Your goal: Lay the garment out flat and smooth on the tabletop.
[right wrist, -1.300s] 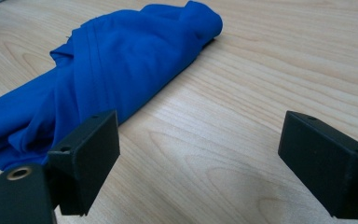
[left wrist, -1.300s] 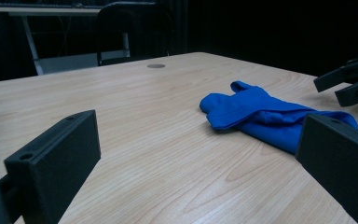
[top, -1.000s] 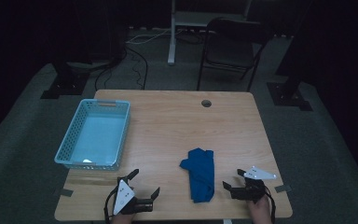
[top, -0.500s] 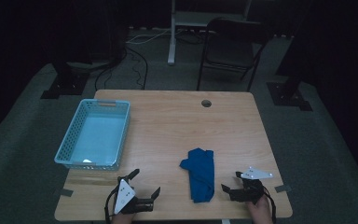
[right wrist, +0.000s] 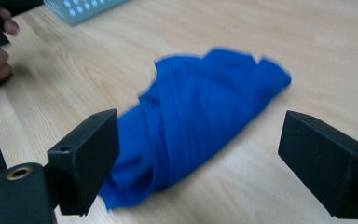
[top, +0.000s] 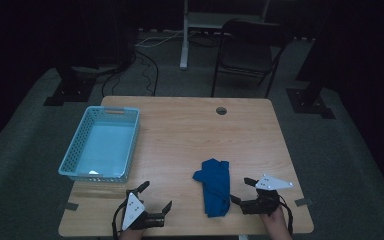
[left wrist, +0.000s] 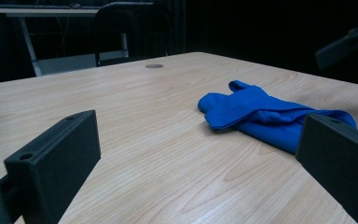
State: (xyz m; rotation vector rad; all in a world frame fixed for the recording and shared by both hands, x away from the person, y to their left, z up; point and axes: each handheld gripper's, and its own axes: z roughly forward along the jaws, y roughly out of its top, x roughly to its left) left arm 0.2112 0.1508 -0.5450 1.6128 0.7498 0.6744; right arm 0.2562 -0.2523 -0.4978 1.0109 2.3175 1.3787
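A crumpled blue cloth lies near the pale wooden table's front edge, between the gaping left gripper and right gripper; dark room beyond.

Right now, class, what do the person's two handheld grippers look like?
Both the left gripper and right gripper are black, each topped by a pale grey three-cornered plate with small dark holes. Their jaws are blocky, matte black pads. A black cable loops beside each.

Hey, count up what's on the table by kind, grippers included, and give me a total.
Blue cloth: 1
Light blue basket: 1
Grippers: 2, the left gripper and the right gripper, both open
Total: 4
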